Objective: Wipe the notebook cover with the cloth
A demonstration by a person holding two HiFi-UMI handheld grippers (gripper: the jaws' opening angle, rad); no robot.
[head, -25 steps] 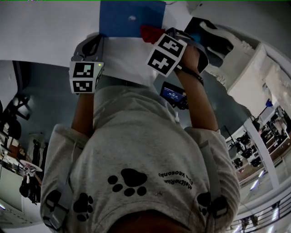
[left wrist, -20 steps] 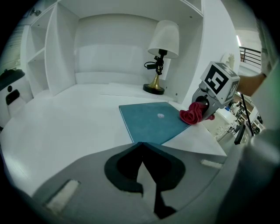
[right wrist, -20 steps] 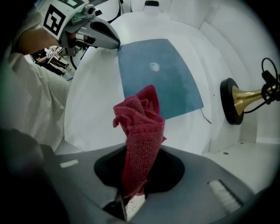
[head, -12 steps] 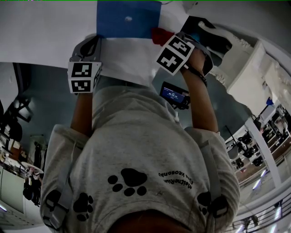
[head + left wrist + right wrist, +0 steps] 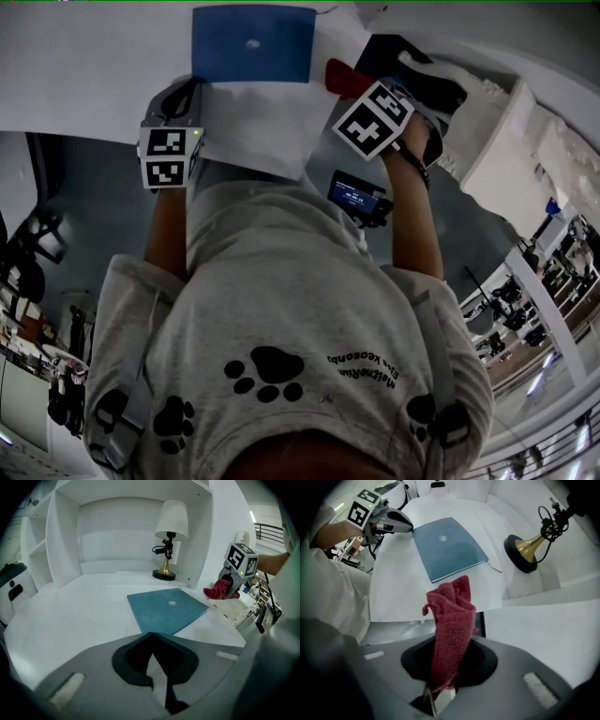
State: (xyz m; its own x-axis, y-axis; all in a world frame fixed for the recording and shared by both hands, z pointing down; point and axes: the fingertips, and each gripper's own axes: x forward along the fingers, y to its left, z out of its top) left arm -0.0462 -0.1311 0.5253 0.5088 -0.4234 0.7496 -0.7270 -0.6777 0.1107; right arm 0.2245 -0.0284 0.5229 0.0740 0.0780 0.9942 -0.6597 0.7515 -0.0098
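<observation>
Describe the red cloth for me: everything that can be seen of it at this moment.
The cloth is red, with a looped, terry-like weave. It is bunched into a narrow upright wad with one corner curling out at the side. Its lower end is clamped between the jaws of the right gripper, and the rest stands free beyond them. It is held in the air off to one side of the blue notebook, clear of the cover. Only the gripper touches it.

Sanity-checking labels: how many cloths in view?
1. A red cloth, clamped in the right gripper, held beside the blue notebook's right edge. None seen elsewhere, though one could lie out of frame.
</observation>
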